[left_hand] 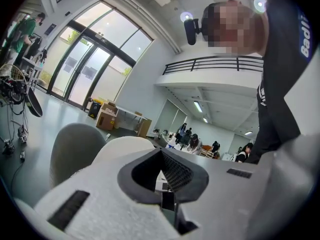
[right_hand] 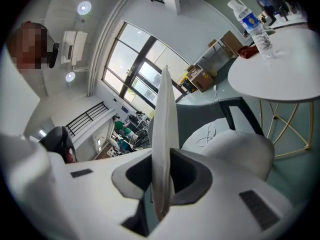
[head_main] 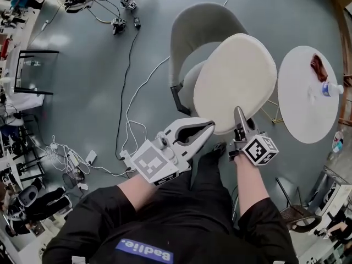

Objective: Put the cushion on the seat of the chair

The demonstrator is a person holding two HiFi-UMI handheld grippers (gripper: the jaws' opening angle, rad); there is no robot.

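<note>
Right tongs (head_main: 240,114): we are clamping them on the near rim of the cream cushion (head_main: 236,81), holding it tilted above the grey chair (head_main: 192,32) seat. Left tongs (head_main: 210,126): we are holding them closed, empty, just beside the cushion's edge.

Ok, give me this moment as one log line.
right gripper: shut on cushion edge | cushion: held over chair seat, not yet down | left gripper: shut, empty, beside cushion
</note>
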